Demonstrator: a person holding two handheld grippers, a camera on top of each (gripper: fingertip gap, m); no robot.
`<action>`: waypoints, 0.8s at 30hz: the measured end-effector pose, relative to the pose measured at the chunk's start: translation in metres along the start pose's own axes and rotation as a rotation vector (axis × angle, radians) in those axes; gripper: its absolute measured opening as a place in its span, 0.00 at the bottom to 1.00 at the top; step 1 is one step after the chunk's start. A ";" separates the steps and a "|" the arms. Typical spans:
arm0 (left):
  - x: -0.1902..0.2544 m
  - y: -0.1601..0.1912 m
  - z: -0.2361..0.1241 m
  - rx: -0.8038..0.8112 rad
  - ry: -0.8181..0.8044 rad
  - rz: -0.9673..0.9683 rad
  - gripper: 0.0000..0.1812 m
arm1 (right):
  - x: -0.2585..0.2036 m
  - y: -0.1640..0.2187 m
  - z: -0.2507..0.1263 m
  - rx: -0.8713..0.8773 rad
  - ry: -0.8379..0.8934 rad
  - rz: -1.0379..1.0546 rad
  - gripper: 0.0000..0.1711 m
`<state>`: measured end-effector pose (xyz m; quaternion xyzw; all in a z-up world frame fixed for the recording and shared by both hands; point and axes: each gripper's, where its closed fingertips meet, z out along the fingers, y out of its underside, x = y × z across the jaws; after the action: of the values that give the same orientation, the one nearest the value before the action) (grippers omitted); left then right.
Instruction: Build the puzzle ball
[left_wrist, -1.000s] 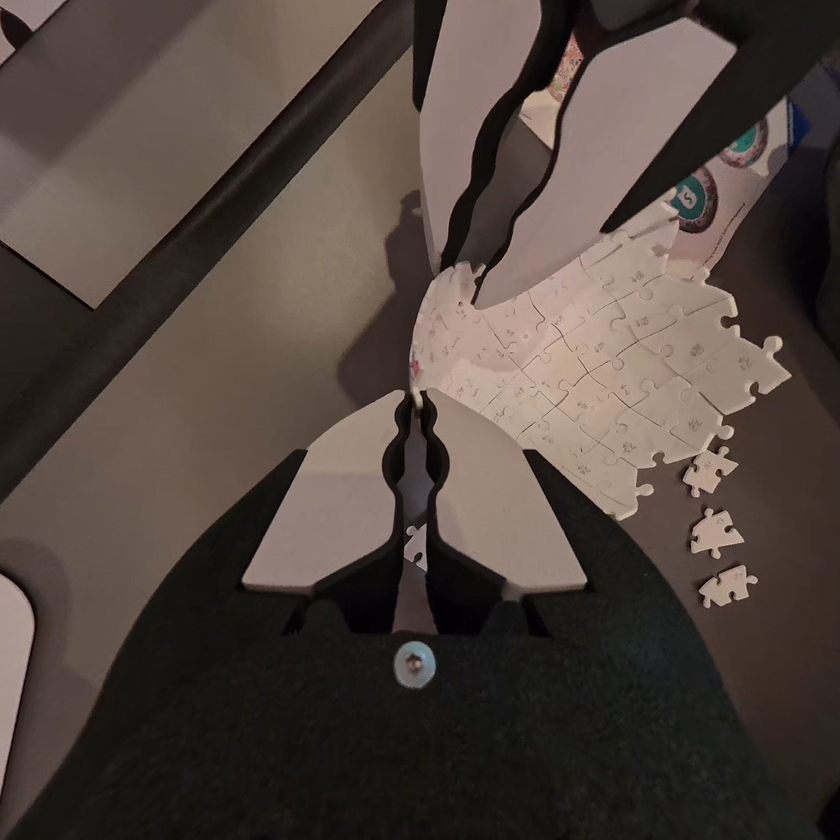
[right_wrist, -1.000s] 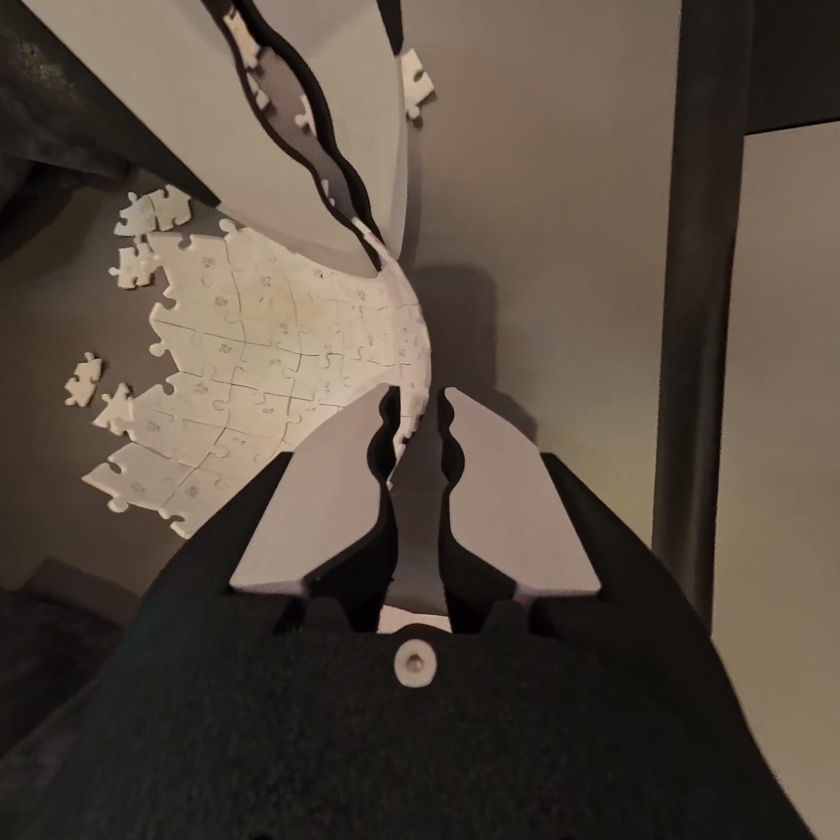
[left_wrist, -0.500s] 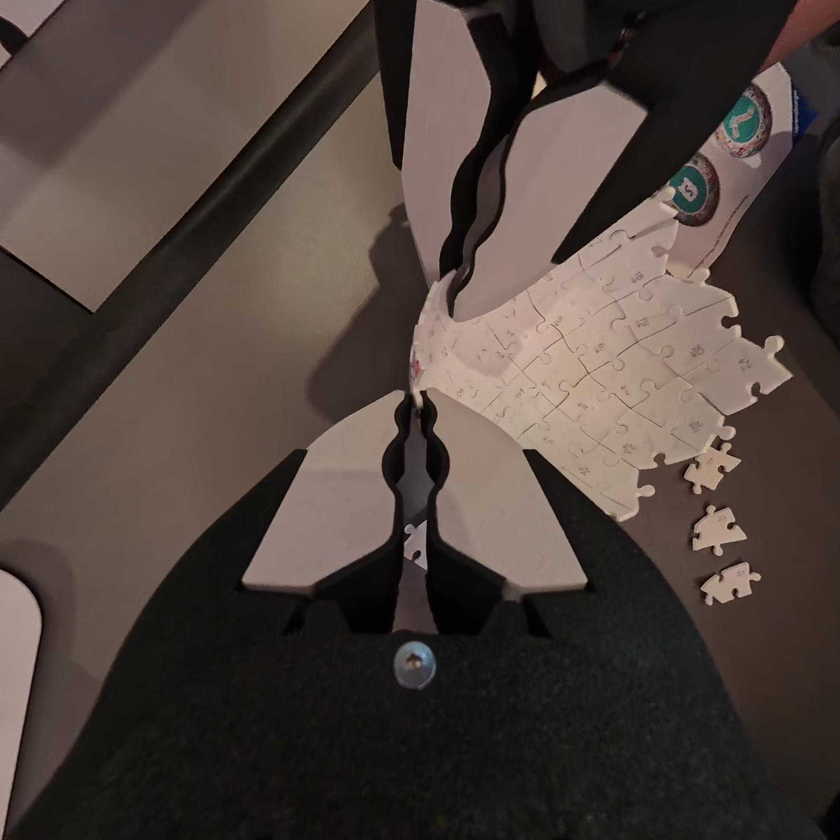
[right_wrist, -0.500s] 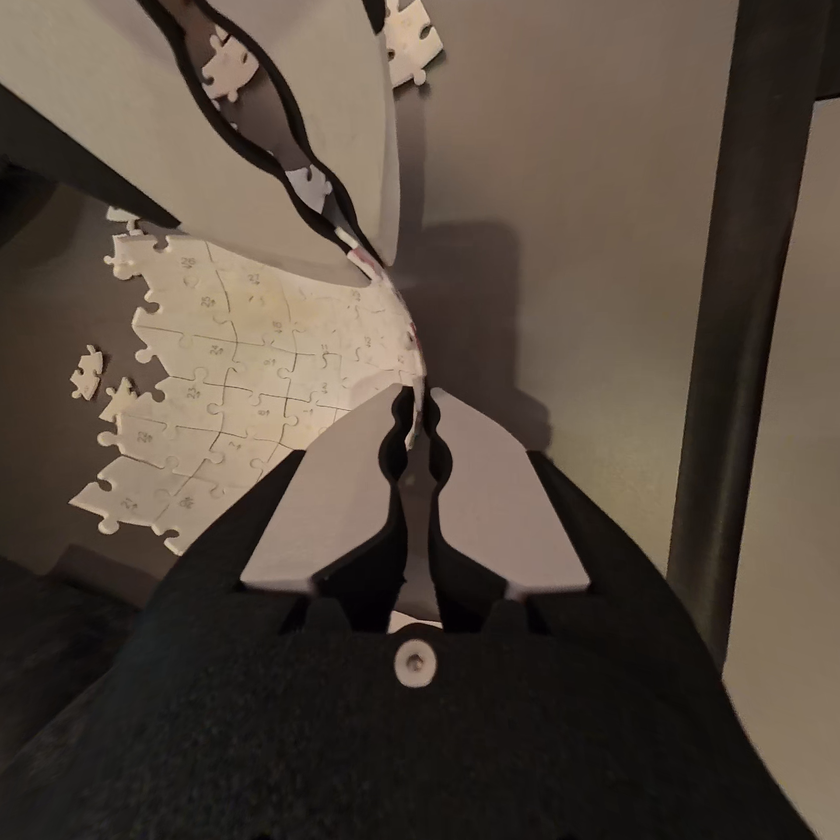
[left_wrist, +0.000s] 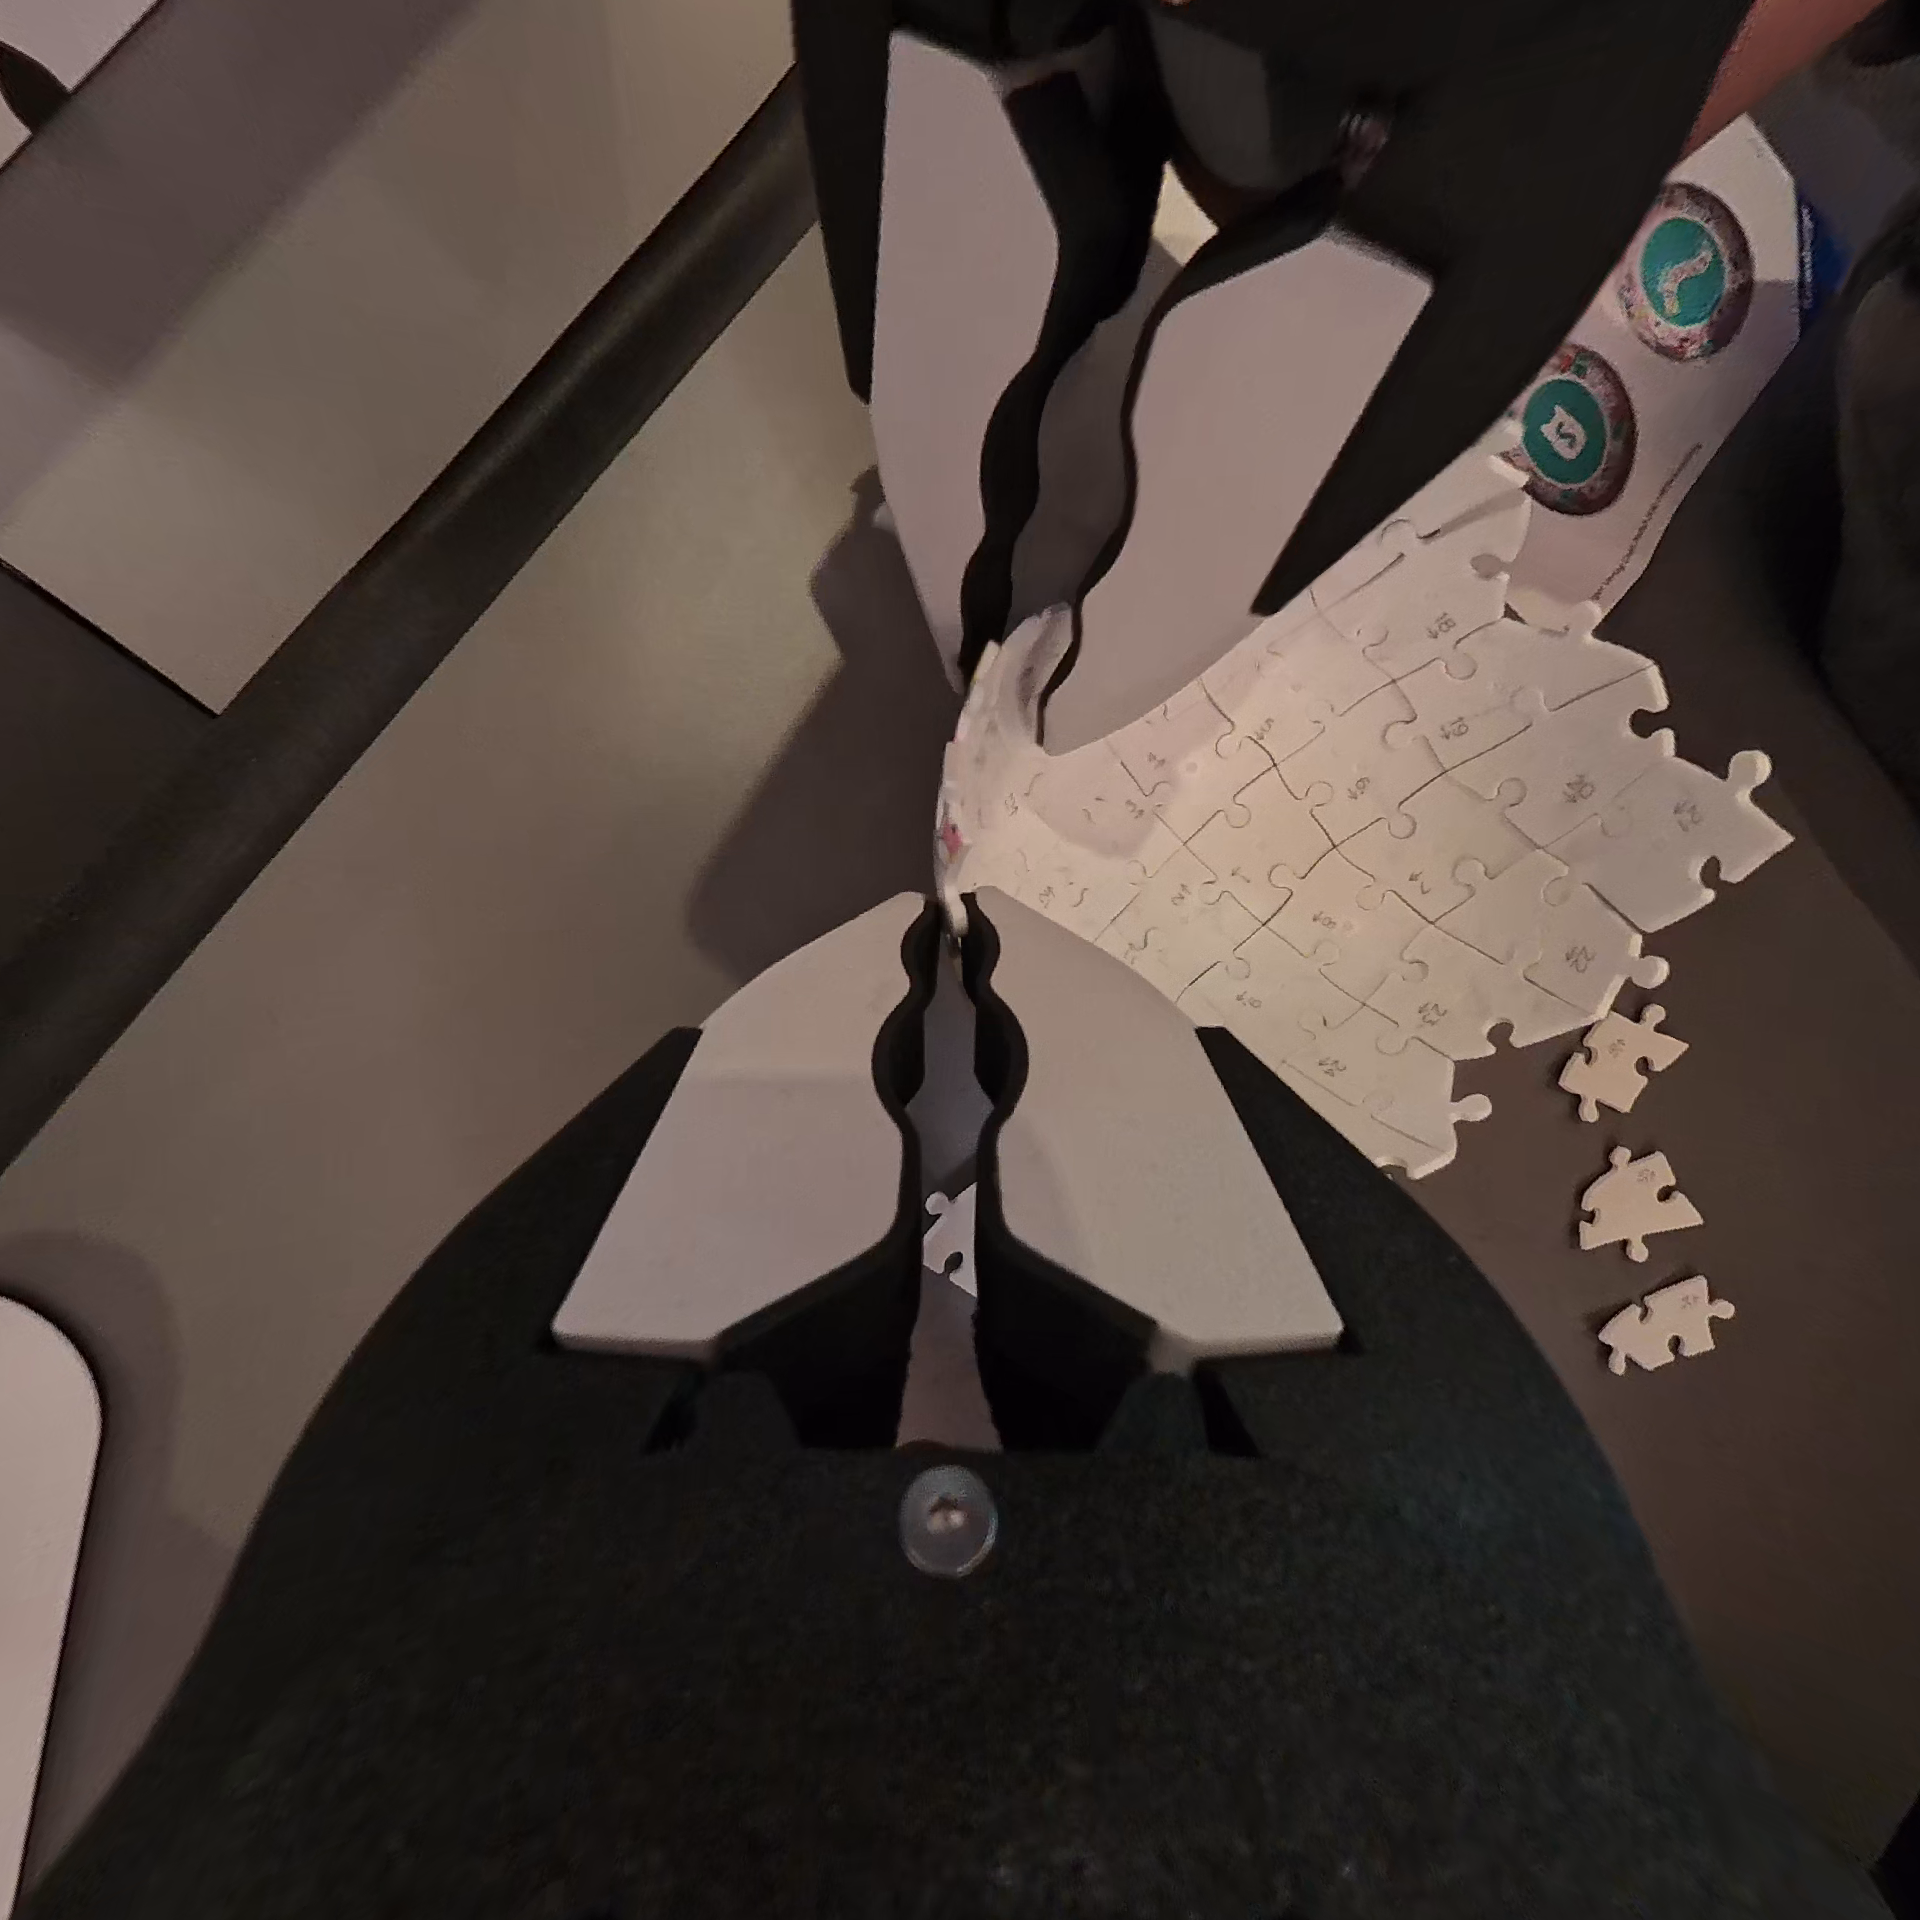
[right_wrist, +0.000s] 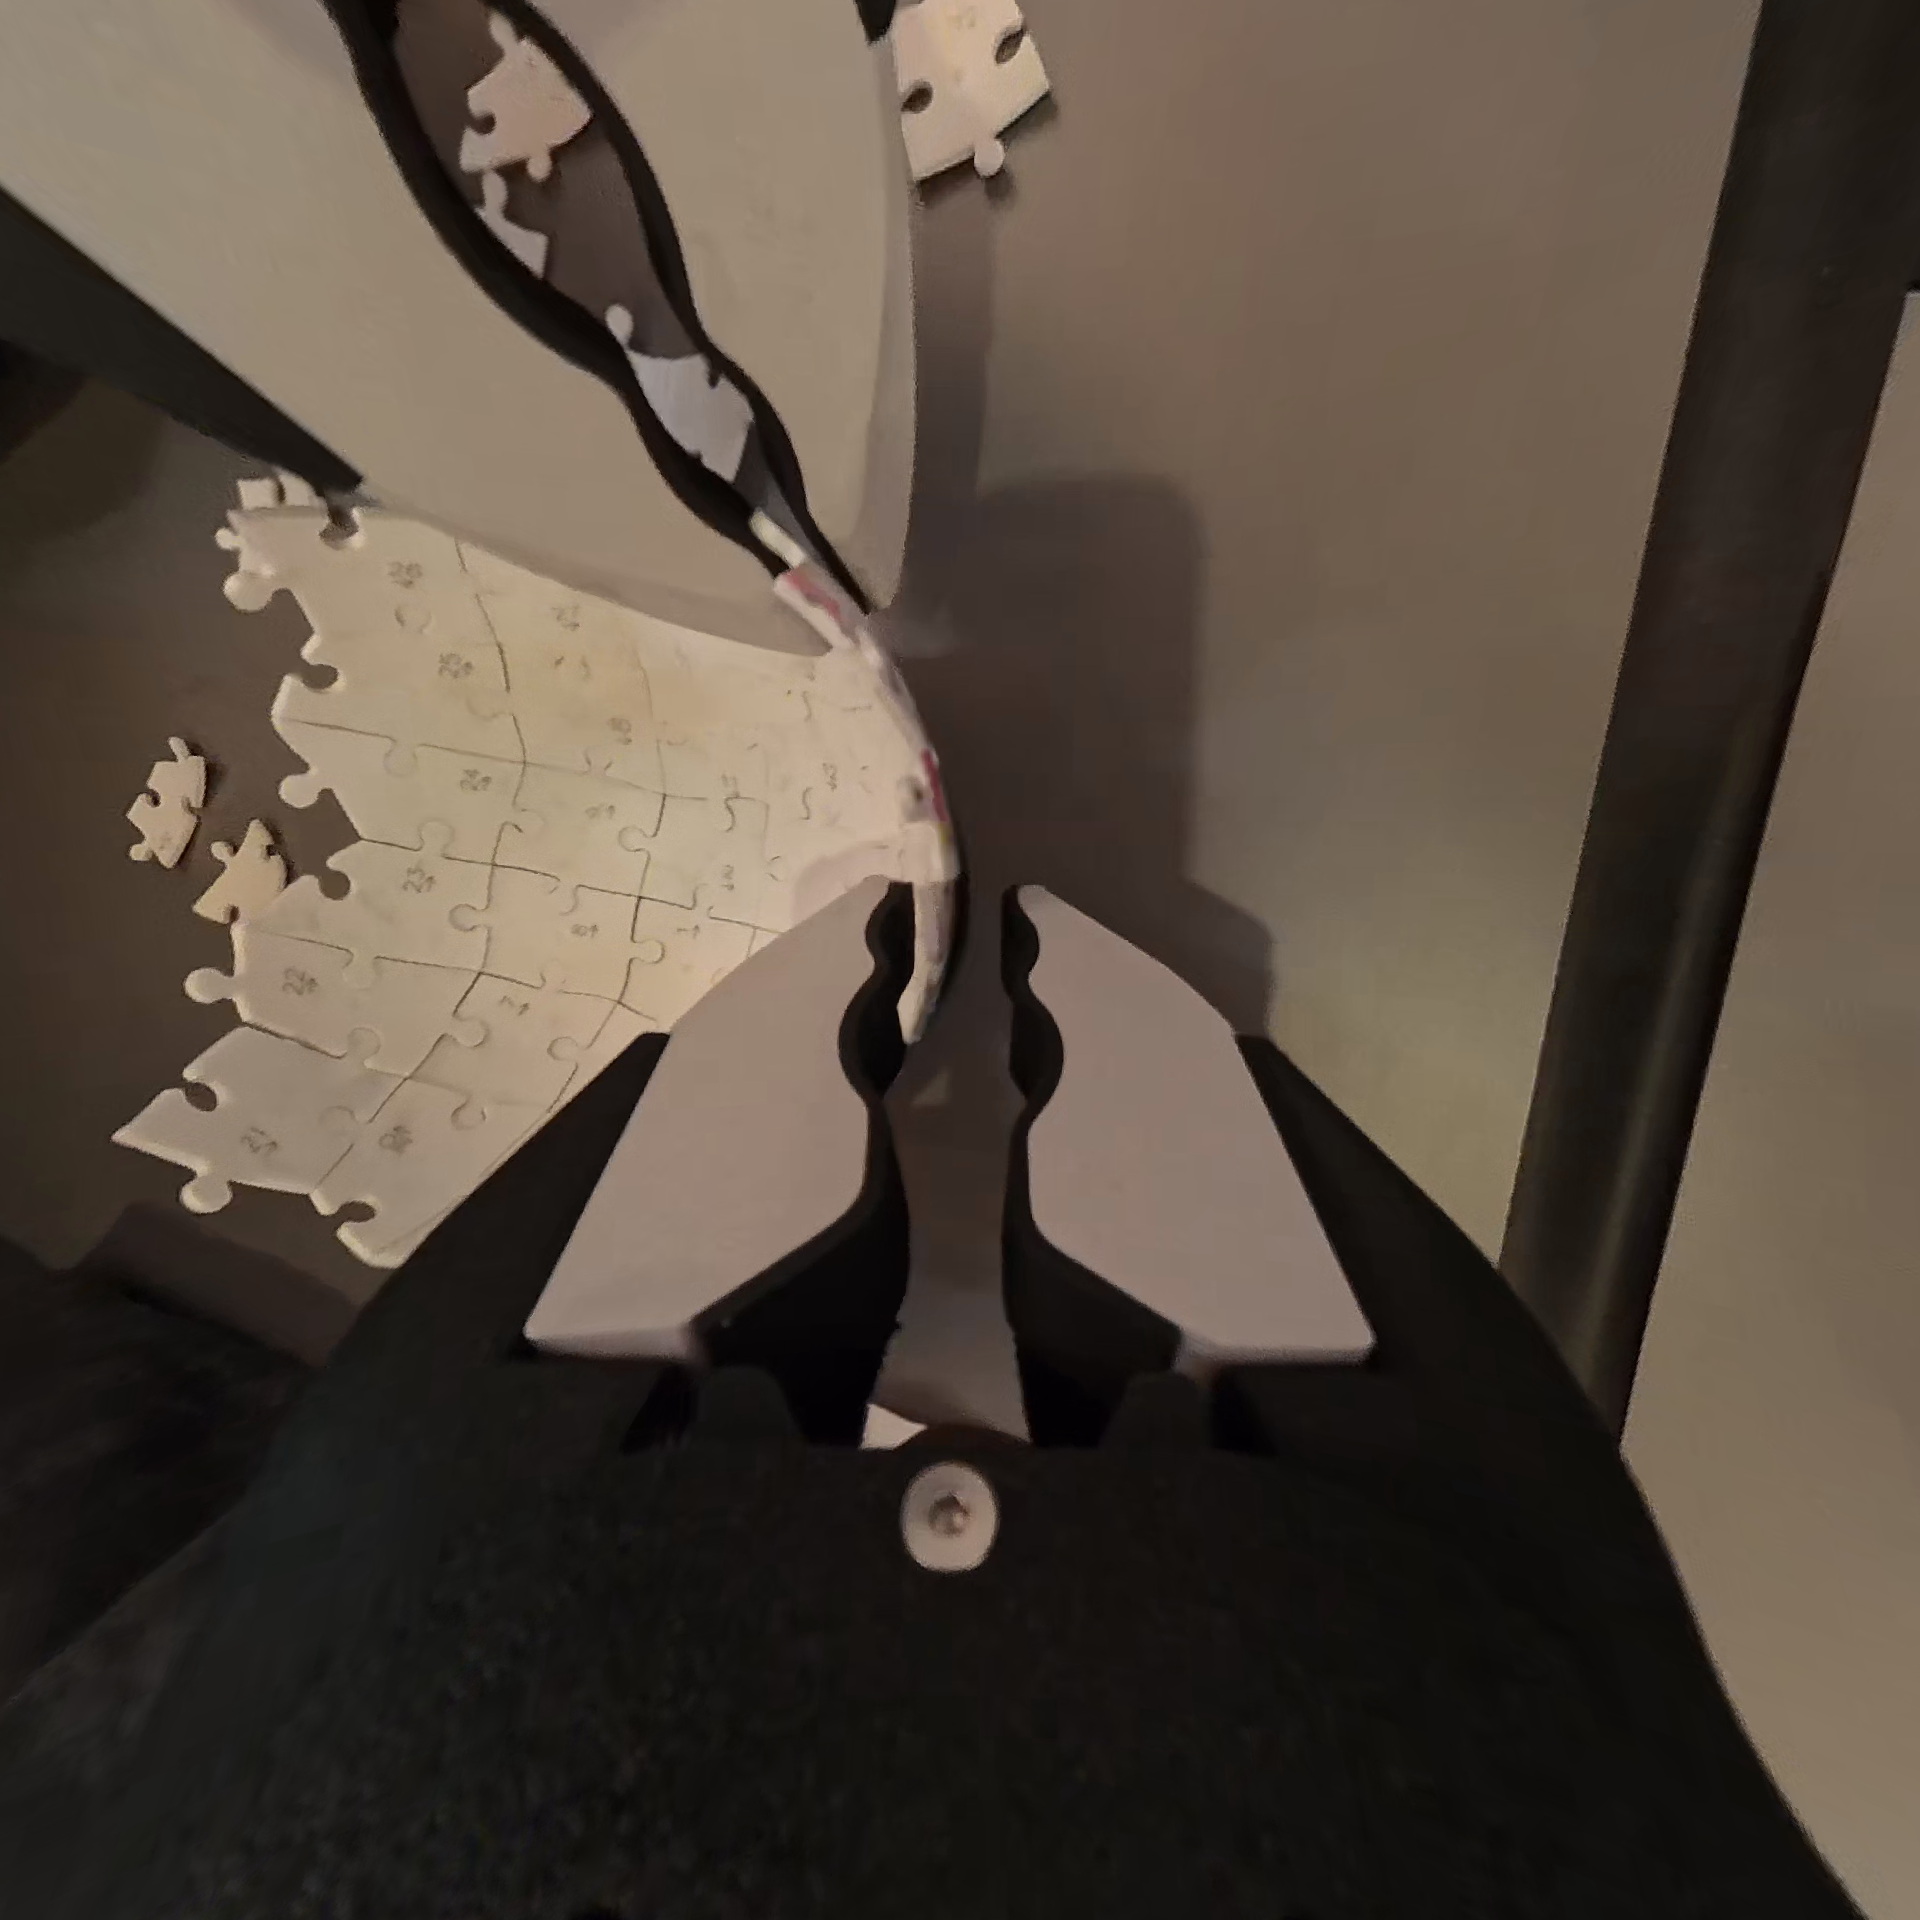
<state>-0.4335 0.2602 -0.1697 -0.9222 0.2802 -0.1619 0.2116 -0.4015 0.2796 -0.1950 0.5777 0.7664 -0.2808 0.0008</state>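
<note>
Left claw (left_wrist: 954, 914) pinched, right claw (right_wrist: 956, 899) parted.

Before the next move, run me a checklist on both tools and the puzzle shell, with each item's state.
1. Left tool shut on the rim of the puzzle shell: ok.
2. Right tool gripping the rim: not ok. Its jaws stand apart around the rim.
3. Joined pieces seated flush: ok across the visible face; cannot tell at the rim under the tools.
4. Loose pieces lying clear of both tools, beside the shell: ok.
5. Next piece in a tool, ready to fit: not ok. Neither tool holds a loose piece.
</note>
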 end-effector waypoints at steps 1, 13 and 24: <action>0.001 0.000 0.000 -0.001 0.003 0.002 0.02 | 0.000 -0.002 0.000 0.006 -0.009 0.001 0.09; 0.002 0.001 0.001 -0.009 0.001 0.007 0.02 | -0.006 -0.004 0.001 0.010 -0.055 -0.019 0.02; 0.003 0.001 0.000 -0.012 0.004 0.016 0.02 | -0.003 -0.011 -0.006 0.081 -0.053 -0.019 0.09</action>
<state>-0.4313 0.2576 -0.1698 -0.9209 0.2891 -0.1602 0.2069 -0.4083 0.2771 -0.1844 0.5626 0.7595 -0.3266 -0.0051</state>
